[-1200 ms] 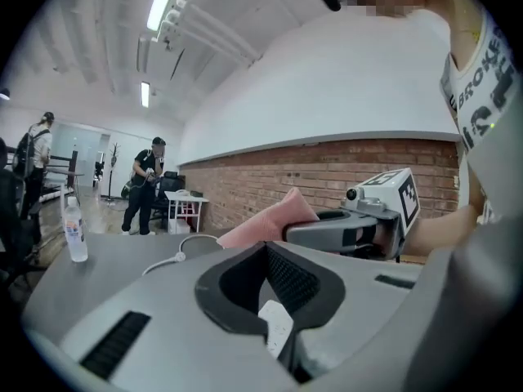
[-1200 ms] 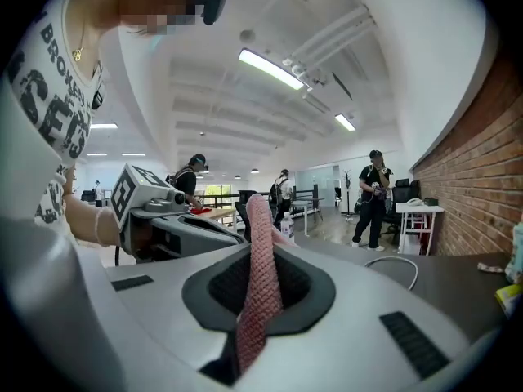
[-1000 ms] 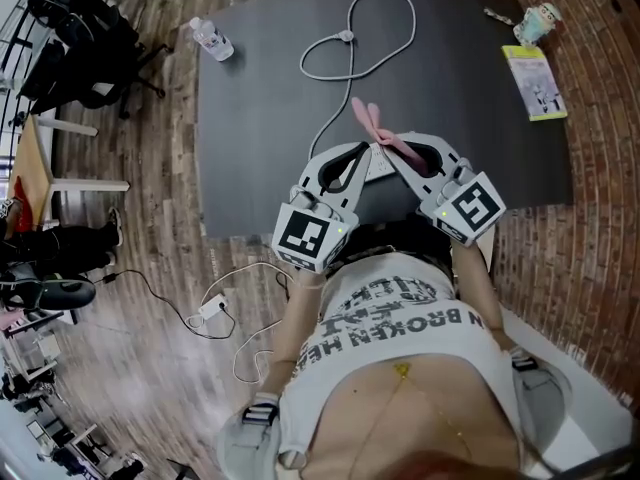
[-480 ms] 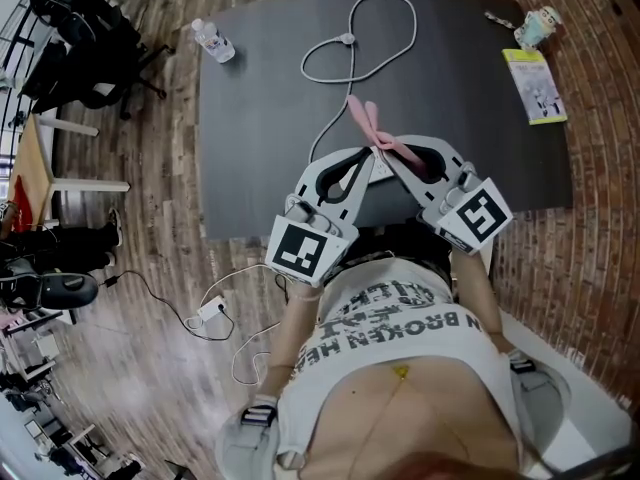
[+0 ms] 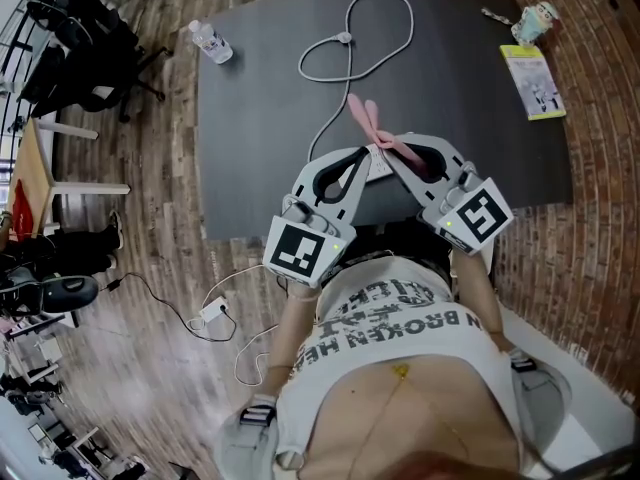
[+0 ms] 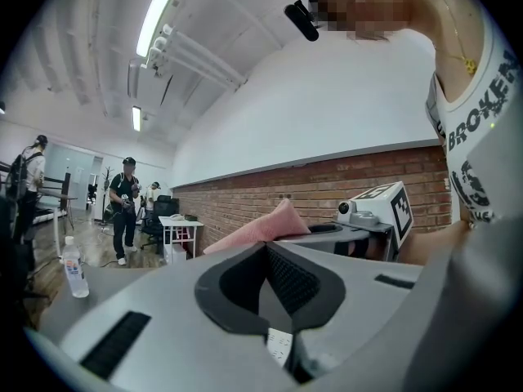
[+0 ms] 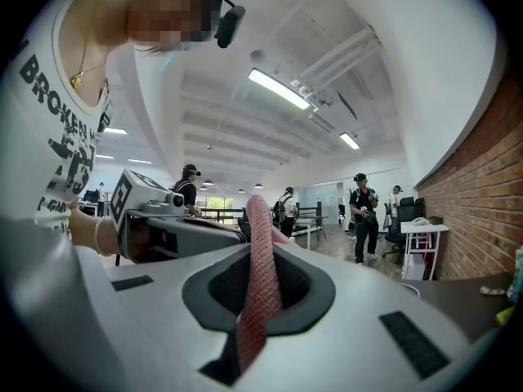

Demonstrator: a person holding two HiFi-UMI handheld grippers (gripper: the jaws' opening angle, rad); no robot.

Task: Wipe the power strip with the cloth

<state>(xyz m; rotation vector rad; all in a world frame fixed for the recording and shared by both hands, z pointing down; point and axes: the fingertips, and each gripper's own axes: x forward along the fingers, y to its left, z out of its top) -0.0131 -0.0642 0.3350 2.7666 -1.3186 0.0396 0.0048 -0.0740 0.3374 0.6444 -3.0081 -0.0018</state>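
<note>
At the near edge of the dark table [image 5: 260, 118], both grippers are held level and tip to tip. My left gripper [image 5: 368, 160] [image 6: 265, 247] is shut, and a corner of the white power strip [image 5: 381, 166] [image 6: 279, 346] shows at its jaws. The strip's white cable [image 5: 350, 38] loops away across the table. My right gripper [image 5: 392, 154] [image 7: 260, 251] is shut on the pink cloth [image 5: 364, 118] [image 7: 260, 288], which sticks out past the tips. The same cloth [image 6: 261, 229] shows beyond the left jaws.
A water bottle [image 5: 212, 40] lies at the table's far left. A cup [image 5: 532, 20] and a yellow booklet [image 5: 538, 80] sit at its far right. Office chairs stand left of the table, and a cable with an adapter [image 5: 212, 310] lies on the floor. Several people stand far off.
Both grippers have come up a little toward the camera, with the strip and the cloth still in them. Both grips are the same.
</note>
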